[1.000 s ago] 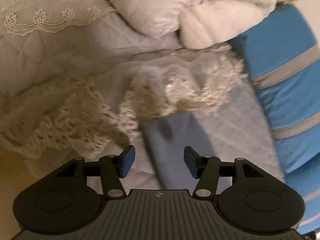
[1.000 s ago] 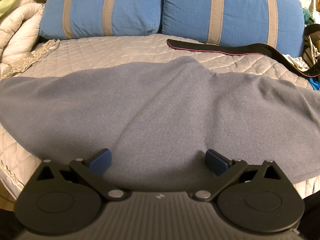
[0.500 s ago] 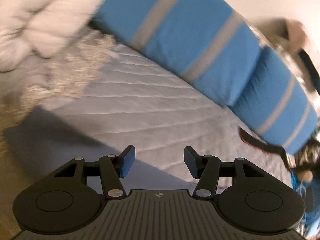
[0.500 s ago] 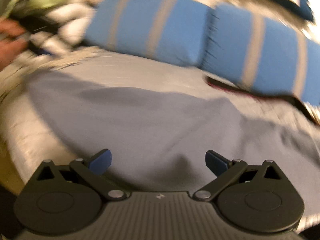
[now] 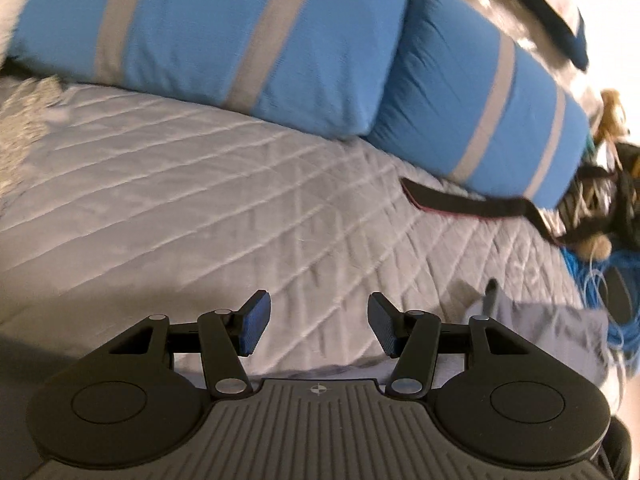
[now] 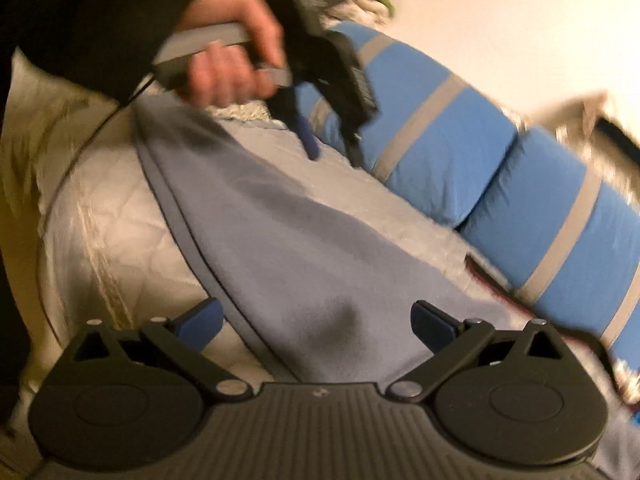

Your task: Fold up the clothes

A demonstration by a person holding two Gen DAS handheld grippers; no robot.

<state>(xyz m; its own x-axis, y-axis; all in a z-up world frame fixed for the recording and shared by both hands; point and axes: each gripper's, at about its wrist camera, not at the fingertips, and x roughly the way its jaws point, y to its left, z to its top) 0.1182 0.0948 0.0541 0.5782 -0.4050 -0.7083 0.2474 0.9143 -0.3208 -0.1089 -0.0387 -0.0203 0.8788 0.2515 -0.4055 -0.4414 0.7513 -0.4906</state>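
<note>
Jaws: left gripper [image 5: 316, 326] half-open, empty | right gripper [image 6: 316, 326] wide, empty, over grey garment [image 6: 304, 264]

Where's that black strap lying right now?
In the left wrist view, the black strap lies right of centre on the quilted bedspread, at the foot of the right-hand blue pillow.

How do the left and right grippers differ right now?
Left gripper: fingers sit narrower apart, over bare quilted bedspread. Right gripper: fingers spread wider, over the grey-blue garment, straddling its hemmed edge. Both are open with nothing between the fingers, and both face the blue striped pillows.
</note>
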